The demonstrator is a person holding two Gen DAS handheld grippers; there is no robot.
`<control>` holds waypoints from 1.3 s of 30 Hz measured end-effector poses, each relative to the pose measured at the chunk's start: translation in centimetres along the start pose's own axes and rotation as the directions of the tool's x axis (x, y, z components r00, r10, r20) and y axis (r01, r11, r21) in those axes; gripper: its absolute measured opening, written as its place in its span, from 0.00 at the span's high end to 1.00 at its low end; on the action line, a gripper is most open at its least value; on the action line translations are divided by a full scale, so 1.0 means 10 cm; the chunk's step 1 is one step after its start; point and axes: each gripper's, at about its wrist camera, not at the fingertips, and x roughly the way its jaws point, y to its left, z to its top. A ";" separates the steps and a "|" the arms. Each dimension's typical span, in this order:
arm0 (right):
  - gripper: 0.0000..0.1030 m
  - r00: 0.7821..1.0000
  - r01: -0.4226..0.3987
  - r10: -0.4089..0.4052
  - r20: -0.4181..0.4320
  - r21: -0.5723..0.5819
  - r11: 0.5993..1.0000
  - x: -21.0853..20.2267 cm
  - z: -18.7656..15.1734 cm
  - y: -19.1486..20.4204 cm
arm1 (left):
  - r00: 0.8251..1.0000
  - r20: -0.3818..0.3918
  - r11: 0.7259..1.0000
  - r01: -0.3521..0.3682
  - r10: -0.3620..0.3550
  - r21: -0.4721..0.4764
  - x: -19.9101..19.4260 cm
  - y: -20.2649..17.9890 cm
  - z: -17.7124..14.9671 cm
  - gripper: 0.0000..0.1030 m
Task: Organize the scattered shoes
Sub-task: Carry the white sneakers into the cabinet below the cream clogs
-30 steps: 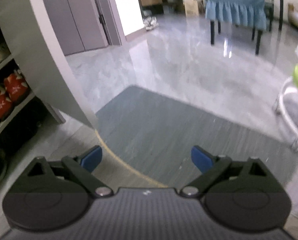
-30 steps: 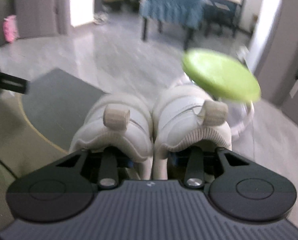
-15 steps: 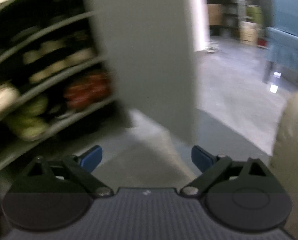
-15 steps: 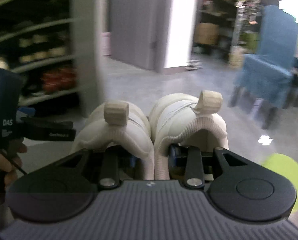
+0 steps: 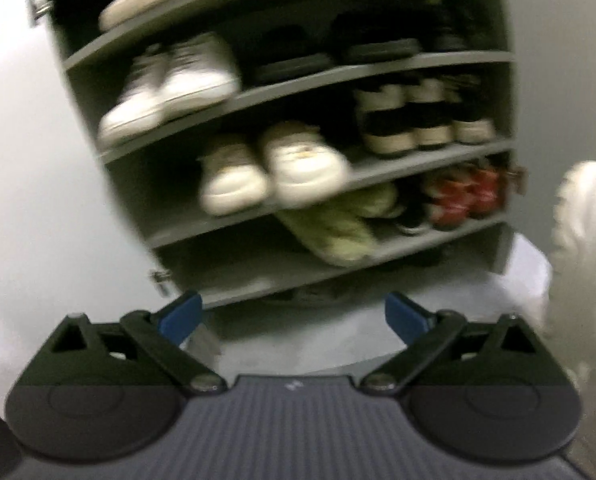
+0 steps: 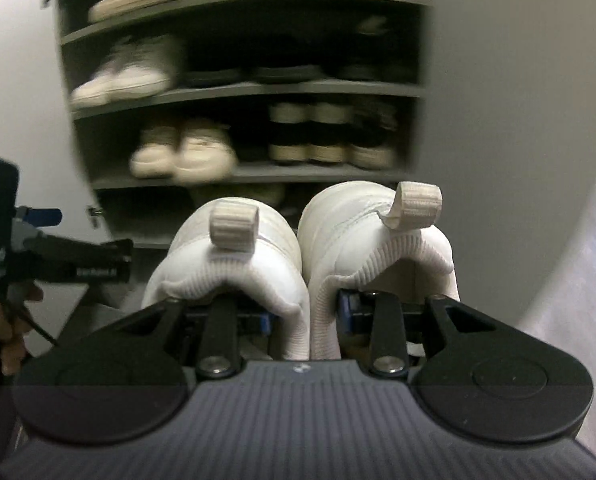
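Shelves [image 5: 398, 168] now ahead (blurred), sneakers [image 6: 302, 248] still pinched

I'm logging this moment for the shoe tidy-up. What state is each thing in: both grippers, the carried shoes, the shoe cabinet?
Left gripper: open, holding nothing, facing the shelves.
Right gripper: shut on the pair of white sneakers, one finger inside each heel opening.
Pair of white sneakers: held side by side, heels toward the camera, off the shelves.
Grey shoe cabinet: open, several shelves already hold shoes.
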 end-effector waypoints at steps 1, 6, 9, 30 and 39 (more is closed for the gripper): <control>0.67 1.000 -0.015 0.015 -0.007 -0.001 1.000 0.11 0.09 0.14 | 1.000 -0.008 1.000 -0.014 0.014 -0.021 0.04 0.15 -0.02 0.04; 0.67 0.996 -0.083 0.084 -0.031 0.012 0.996 0.62 0.40 0.71 | 0.998 -0.066 0.998 -0.028 0.024 -0.055 0.34 0.72 -0.22 0.04; 0.67 0.992 -0.122 0.123 -0.037 0.017 0.992 1.00 0.48 1.05 | 0.997 -0.071 0.999 -0.019 0.017 -0.032 0.54 0.92 -0.44 0.05; 0.69 0.926 -0.341 0.358 0.121 -0.143 0.929 4.08 -0.02 2.34 | 0.993 0.094 0.996 -0.071 0.076 -0.055 2.15 0.66 -2.25 0.00; 0.66 0.924 -0.292 0.340 0.174 -0.252 0.923 4.69 0.10 2.66 | 0.999 0.019 0.996 -0.029 0.031 -0.083 2.44 0.45 -2.65 0.00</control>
